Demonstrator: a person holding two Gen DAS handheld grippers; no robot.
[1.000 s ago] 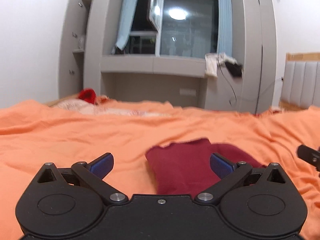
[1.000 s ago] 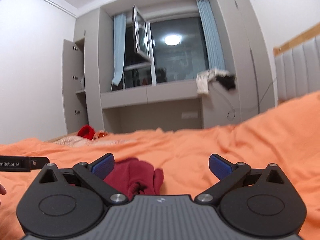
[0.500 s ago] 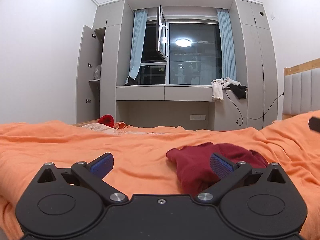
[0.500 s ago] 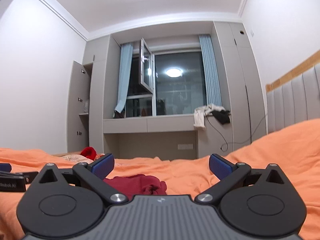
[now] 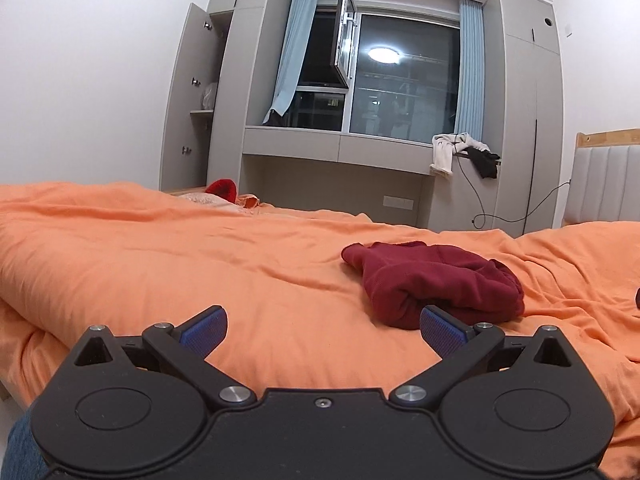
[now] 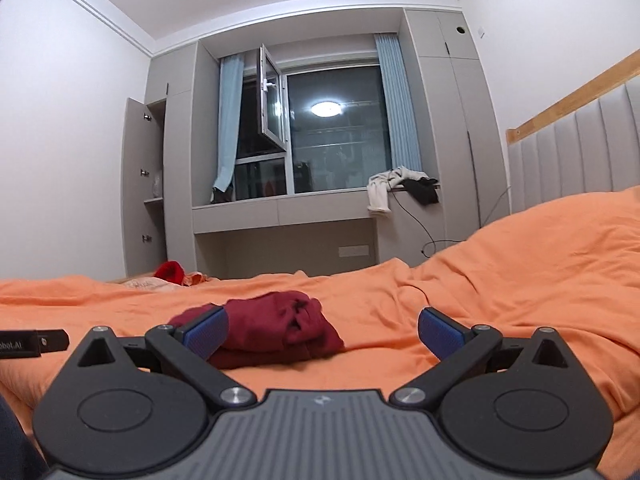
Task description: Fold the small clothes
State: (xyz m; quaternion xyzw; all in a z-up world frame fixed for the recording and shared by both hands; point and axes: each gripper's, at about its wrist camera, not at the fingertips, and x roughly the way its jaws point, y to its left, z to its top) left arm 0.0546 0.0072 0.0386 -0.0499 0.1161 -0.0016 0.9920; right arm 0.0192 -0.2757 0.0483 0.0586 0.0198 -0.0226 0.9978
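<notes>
A dark red small garment [image 5: 436,280] lies bunched and partly folded on the orange bedspread [image 5: 200,264]. In the left wrist view it sits ahead and right of my left gripper [image 5: 323,328], which is open and empty, held above the bed. In the right wrist view the garment [image 6: 276,324] lies ahead and left of centre, just beyond my left blue pad. My right gripper [image 6: 322,330] is open and empty. The left gripper's tip [image 6: 32,343] shows at the far left of the right wrist view.
Other clothes, a red item [image 5: 221,189] and pale pieces, lie at the bed's far edge. A grey window cabinet [image 5: 336,148] with clothes draped on it [image 5: 460,152] stands behind. A padded headboard [image 6: 576,160] is at the right.
Both grippers have drawn back and risen from the garment, first tilting up, then levelling. The garment now lies further ahead, more bunched than a second ago. Both stayed open.
</notes>
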